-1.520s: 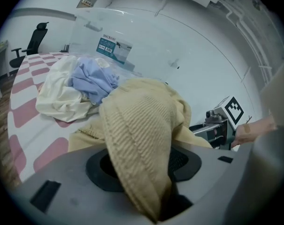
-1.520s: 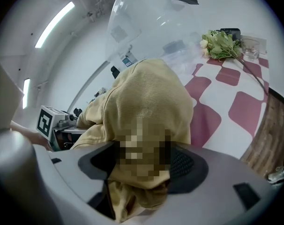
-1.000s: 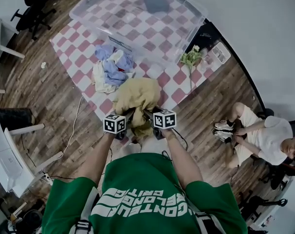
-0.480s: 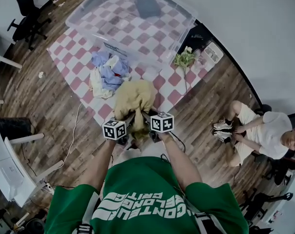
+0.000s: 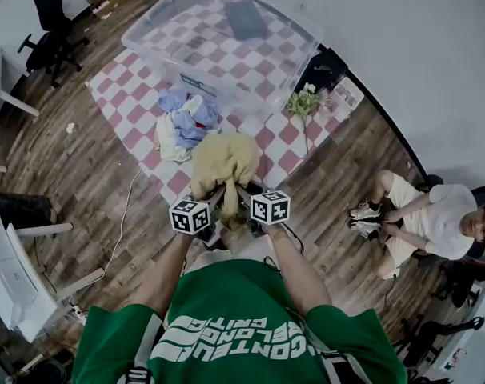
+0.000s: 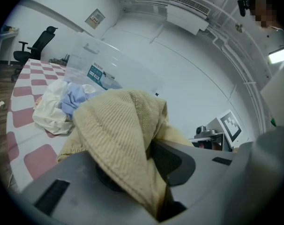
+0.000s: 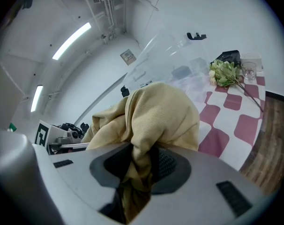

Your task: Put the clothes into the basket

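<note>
A tan ribbed garment [image 5: 225,165] hangs bunched over the near edge of the checkered mat. My left gripper [image 5: 214,205] and right gripper [image 5: 242,202] stand side by side at its near end. Both have just been closing, with the cloth between their jaws. In the left gripper view the tan garment [image 6: 118,130] is pinched in the left gripper [image 6: 149,175]. The right gripper [image 7: 138,172] clamps a fold of the tan garment [image 7: 163,114]. A clear plastic basket [image 5: 158,24] stands at the far end of the mat with one dark item inside. A pile of blue and white clothes [image 5: 186,121] lies between.
A bunch of flowers [image 5: 304,100] and a small clear box lie at the mat's right corner. A person [image 5: 434,222] sits on the wooden floor to the right. An office chair [image 5: 54,14] stands far left, white furniture [image 5: 10,270] near left, a cable beside the mat.
Both grippers have risen together with the tan garment and tightened on it. The garment now hangs more gathered off the mat.
</note>
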Demonstrator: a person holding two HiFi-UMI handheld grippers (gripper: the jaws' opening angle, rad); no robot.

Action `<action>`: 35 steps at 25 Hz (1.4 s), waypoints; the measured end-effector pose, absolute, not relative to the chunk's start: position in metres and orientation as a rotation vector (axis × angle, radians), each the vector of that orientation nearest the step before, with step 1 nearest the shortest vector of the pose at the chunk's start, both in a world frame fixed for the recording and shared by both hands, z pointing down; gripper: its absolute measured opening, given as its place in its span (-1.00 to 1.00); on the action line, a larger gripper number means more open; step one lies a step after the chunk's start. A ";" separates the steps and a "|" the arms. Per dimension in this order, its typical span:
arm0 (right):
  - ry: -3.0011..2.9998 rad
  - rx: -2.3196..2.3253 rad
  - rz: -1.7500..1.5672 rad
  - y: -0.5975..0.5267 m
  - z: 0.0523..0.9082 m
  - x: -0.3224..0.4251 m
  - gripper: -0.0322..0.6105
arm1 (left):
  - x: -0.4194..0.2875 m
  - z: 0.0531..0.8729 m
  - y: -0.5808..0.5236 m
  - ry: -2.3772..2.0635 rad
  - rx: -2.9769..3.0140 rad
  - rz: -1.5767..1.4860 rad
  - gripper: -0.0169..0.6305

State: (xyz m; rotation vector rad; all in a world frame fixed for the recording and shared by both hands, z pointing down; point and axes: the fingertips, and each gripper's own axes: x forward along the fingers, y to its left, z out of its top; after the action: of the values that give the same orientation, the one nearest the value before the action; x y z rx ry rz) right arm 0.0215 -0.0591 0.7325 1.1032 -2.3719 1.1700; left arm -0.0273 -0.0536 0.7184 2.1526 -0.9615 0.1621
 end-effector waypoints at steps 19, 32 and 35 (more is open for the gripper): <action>-2.632 1.245 0.752 -0.062 0.584 -0.007 -0.60 | -0.055 0.576 -0.054 -0.997 2.449 -0.054 -0.69; -2.778 1.314 0.477 -0.071 0.472 -0.026 -0.60 | -0.073 0.466 -0.064 -0.993 2.661 -0.158 -0.69; -2.813 1.315 0.428 -0.075 0.450 -0.031 -0.60 | -0.078 0.443 -0.067 -1.008 2.697 -0.174 -0.69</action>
State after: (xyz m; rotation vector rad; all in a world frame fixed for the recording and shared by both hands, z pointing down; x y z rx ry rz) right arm -0.0305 -0.0747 0.4496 1.3153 -2.8126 0.4278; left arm -0.0776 -0.0671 0.4434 2.6966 -1.0081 -0.1738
